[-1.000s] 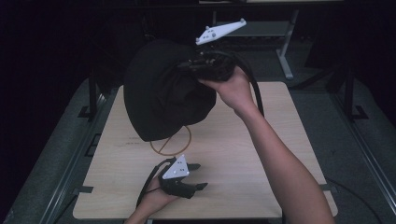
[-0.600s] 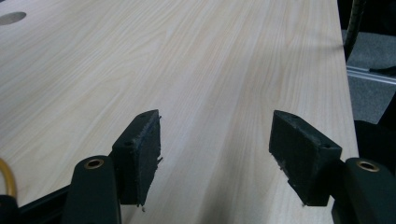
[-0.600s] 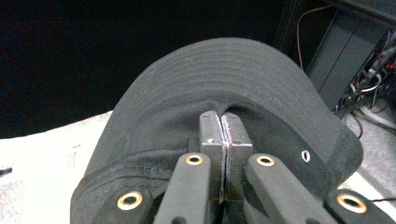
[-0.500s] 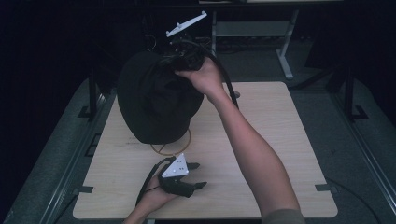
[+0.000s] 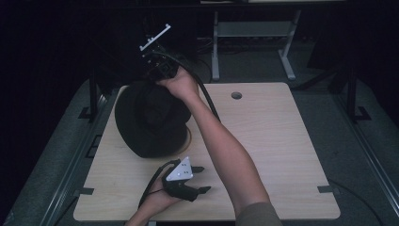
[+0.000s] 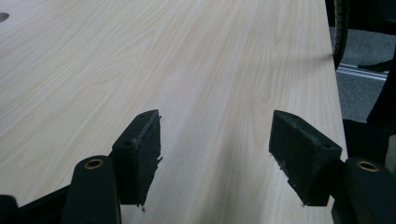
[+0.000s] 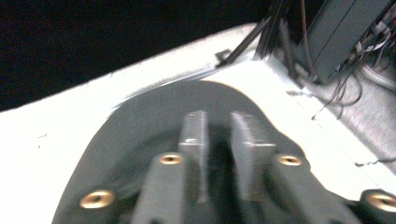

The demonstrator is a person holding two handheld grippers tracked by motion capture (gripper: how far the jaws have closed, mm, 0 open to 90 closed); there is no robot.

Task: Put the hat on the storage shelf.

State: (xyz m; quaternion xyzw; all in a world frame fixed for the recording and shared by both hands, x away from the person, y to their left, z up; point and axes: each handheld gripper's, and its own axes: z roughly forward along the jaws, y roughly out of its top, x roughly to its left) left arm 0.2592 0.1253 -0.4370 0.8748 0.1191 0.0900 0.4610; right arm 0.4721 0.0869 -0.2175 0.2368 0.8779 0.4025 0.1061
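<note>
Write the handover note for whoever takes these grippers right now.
Right gripper: at the table's far left, jaws nearly together on the rim of the black hat.
Left gripper: jaws wide open with nothing between them, low at the near edge.
Hat: its lower side sits on the table over a thin tan ring, its far edge held up by the right gripper.
Done: hat gripped.
Left: probably lower it flat, then release.

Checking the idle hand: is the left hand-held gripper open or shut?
Open: the left hand-held gripper shows jaws wide apart over bare table, holding nothing.
</note>
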